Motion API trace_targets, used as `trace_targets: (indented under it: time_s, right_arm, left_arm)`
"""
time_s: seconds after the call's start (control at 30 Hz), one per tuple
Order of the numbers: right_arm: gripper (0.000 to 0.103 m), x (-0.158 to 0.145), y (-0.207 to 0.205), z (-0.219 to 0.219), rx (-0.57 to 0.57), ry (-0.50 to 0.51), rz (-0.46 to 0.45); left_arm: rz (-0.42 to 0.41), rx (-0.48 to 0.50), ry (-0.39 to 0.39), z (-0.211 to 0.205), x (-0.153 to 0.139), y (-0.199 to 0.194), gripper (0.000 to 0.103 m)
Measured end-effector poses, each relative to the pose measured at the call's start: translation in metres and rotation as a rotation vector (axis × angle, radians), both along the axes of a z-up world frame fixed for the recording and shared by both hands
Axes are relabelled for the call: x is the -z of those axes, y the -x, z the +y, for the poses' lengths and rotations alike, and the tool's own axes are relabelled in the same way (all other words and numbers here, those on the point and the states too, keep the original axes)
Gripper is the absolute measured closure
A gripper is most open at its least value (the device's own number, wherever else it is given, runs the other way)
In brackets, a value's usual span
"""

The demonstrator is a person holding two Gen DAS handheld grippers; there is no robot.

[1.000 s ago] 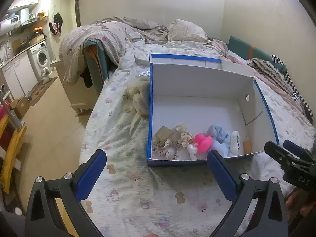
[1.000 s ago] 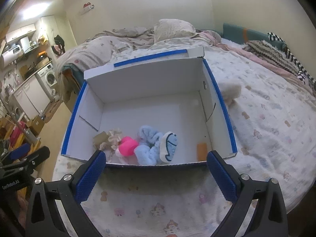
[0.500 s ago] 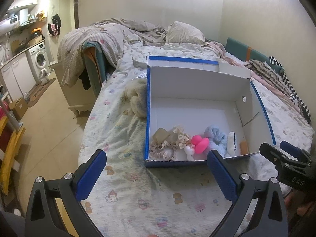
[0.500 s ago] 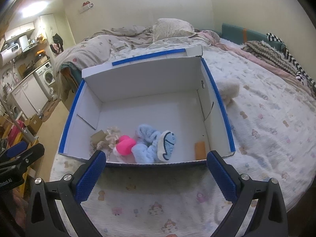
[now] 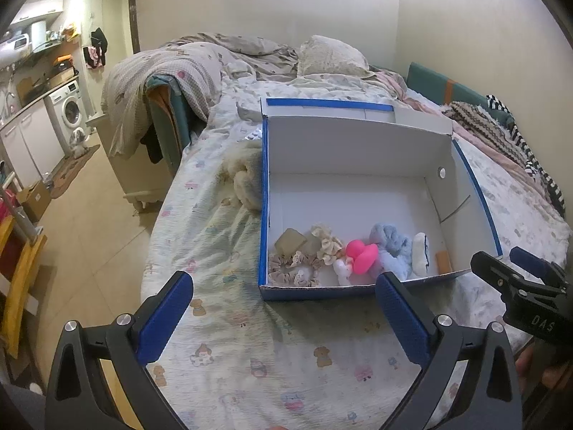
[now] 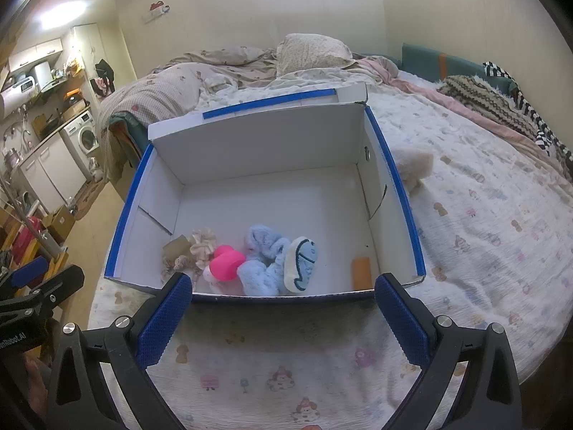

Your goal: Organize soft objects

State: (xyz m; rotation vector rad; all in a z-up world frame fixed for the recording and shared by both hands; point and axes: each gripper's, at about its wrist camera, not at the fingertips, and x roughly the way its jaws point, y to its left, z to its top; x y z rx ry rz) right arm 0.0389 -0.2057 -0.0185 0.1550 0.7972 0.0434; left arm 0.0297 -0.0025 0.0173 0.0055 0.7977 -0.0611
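Two hand-held grippers are seen to have been drawn back from the box over the last second: in both wrist views the white cardboard box with blue-taped rim (image 5: 264, 193) now appears smaller and farther off, and more of the printed bed sheet (image 5: 250, 340) is exposed between the fingers and the box's near wall. The left hand-held gripper (image 5: 283, 313) is held with its fingers spread wide and nothing between them; the right hand-held gripper (image 6: 283, 313) is likewise spread and empty.

The box is set on the bed, near its foot edge. The soft objects are grouped along the near wall of the box: beige scrunchies (image 5: 292, 268) toward the near left corner, a pink plush item (image 6: 225, 258) at the middle, a light blue fluffy item (image 6: 263, 254) just beside it, and a white-and-blue padded piece (image 6: 302, 263) leaning against that. A small orange block (image 6: 361, 273) lies apart, toward the near right corner. The far half of the box floor is bare.

Two fluffy cream items are left outside the box on the bed: one (image 5: 245, 179) touching the left wall, another (image 6: 415, 165) just beside the right wall.

The withdrawal with empty fingers is judged to mark the end of a placement. The task is judged incomplete while the two cream items stay outside; each lies on the side of the nearer gripper and is soft enough to be pinched anywhere.
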Motion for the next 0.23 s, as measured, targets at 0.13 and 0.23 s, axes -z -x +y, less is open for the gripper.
trace_targets:
  time_s: [0.13,0.23]
  right_arm:
    - [0.0,-0.0001,0.0002,0.0011,0.001,0.001,-0.001]
    - [0.0,-0.0001,0.0003,0.0012,0.001,0.002,0.0]
  left_arm:
    - [-0.002,0.001,0.0,-0.0002,0.0002,0.0,0.001]
    - [0.0,0.003,0.001,-0.0004,0.0004,0.0,0.001]
